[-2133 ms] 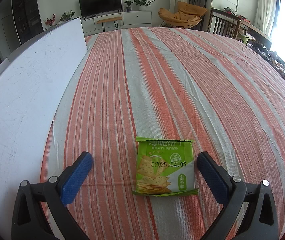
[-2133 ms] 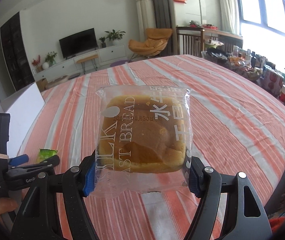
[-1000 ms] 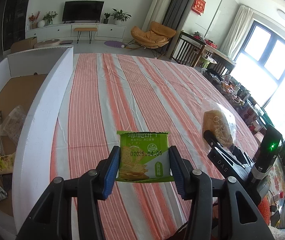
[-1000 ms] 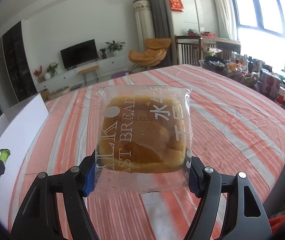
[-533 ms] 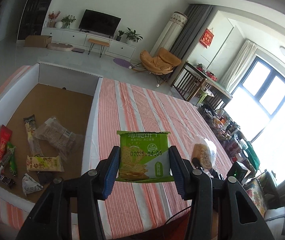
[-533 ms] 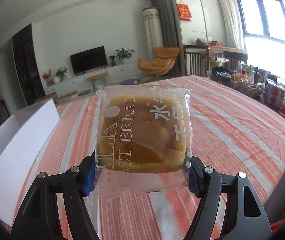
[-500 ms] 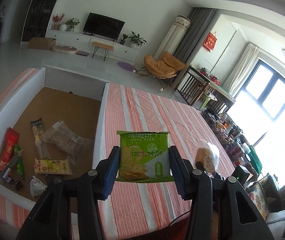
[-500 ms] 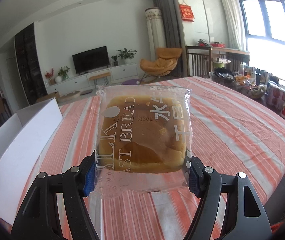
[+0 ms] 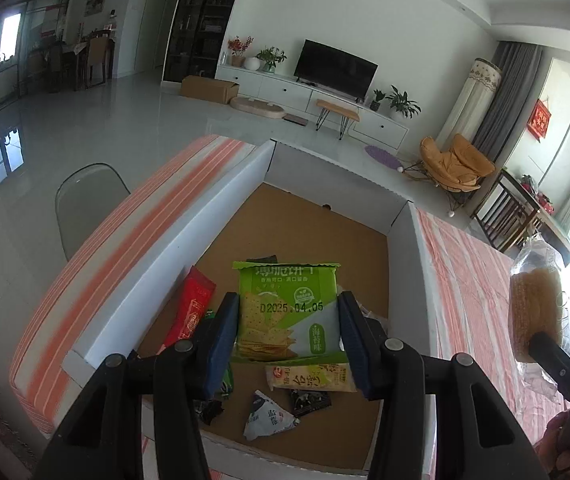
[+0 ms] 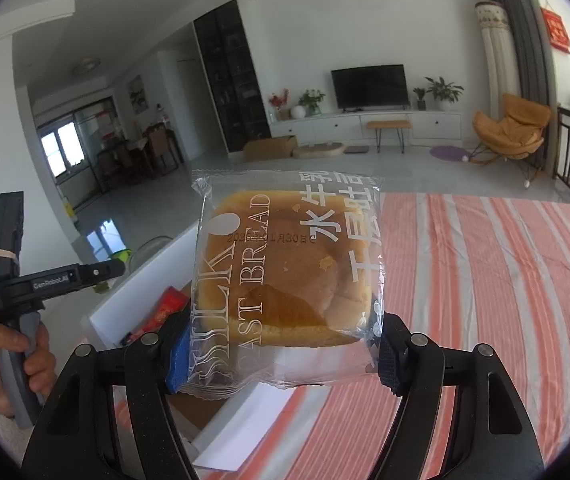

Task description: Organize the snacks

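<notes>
Green cracker pack clamped in the left gripper, hanging above the box floor over the snacks already lying there. Clear bread bag between the right gripper's pads – jaws easing apart, bag not yet dropped – just outside the box's near wall, above the striped cloth. Best to lower the crackers close to bare cardboard before letting go; better to bring the bread fully over the wall first.
</notes>
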### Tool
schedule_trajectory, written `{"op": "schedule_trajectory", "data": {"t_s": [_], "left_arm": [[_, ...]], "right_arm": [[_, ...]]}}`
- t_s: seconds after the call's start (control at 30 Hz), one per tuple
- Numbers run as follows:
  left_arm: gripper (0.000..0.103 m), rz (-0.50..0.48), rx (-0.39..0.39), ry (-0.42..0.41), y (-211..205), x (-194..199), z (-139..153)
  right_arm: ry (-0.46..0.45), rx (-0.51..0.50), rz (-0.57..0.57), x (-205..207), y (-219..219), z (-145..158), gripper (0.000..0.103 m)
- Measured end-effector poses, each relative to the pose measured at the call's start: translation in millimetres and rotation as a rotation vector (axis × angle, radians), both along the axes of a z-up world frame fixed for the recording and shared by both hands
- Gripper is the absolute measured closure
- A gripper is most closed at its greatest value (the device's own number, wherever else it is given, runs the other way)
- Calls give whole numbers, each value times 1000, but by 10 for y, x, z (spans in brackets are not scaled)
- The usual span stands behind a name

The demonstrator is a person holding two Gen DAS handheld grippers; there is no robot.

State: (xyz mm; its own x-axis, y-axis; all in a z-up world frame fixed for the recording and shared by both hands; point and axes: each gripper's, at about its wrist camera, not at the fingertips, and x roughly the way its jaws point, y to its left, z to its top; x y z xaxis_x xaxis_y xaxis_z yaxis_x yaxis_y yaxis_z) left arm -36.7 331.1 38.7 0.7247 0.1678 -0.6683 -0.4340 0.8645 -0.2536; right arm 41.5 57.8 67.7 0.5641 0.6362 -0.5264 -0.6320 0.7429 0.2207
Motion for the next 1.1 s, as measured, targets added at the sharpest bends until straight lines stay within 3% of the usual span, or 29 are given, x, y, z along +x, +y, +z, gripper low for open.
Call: {"op": "schedule_trajectory", "data": {"t_s": [0.03,0.1,0.13,0.17,0.23,0.3,0.4,0.53,0.67,0.77,1.0,1.1], "left_arm": [[49,32,35,21,1,16,-67],[25,79,93,55,-6,21,-178],[7,96,114,65,-15,7,-218],[1,108,133,69,-32,-16,-241],[0,118,172,69,-95,-58,-260],[0,121,191,91,-142,-51,-260],[0,115,190,158,-266,26,-258],[0,67,167,166,-439,73,-209],[0,142,251,142,-589,-6,-103],[0,139,279,158,-633,-8,-73],[0,100,352,159,-756,-68,14],[0,62,342,165,-787,-82,36]], "right_arm": [[39,-9,65,43,202,-30,25],[149,-40,187,152,547,-219,23],[215,-55,223,204,649,-340,23],[272,-61,235,233,684,-444,23],[330,-63,225,248,648,-575,23],[333,-79,207,267,544,-624,23],[279,-104,174,233,426,-546,23],[199,-142,132,151,315,-368,23],[128,-183,75,20,314,-290,22],[94,-213,27,9,351,-294,20],[121,-240,-10,60,358,-312,20],[137,-249,-26,56,362,-276,20]]}}
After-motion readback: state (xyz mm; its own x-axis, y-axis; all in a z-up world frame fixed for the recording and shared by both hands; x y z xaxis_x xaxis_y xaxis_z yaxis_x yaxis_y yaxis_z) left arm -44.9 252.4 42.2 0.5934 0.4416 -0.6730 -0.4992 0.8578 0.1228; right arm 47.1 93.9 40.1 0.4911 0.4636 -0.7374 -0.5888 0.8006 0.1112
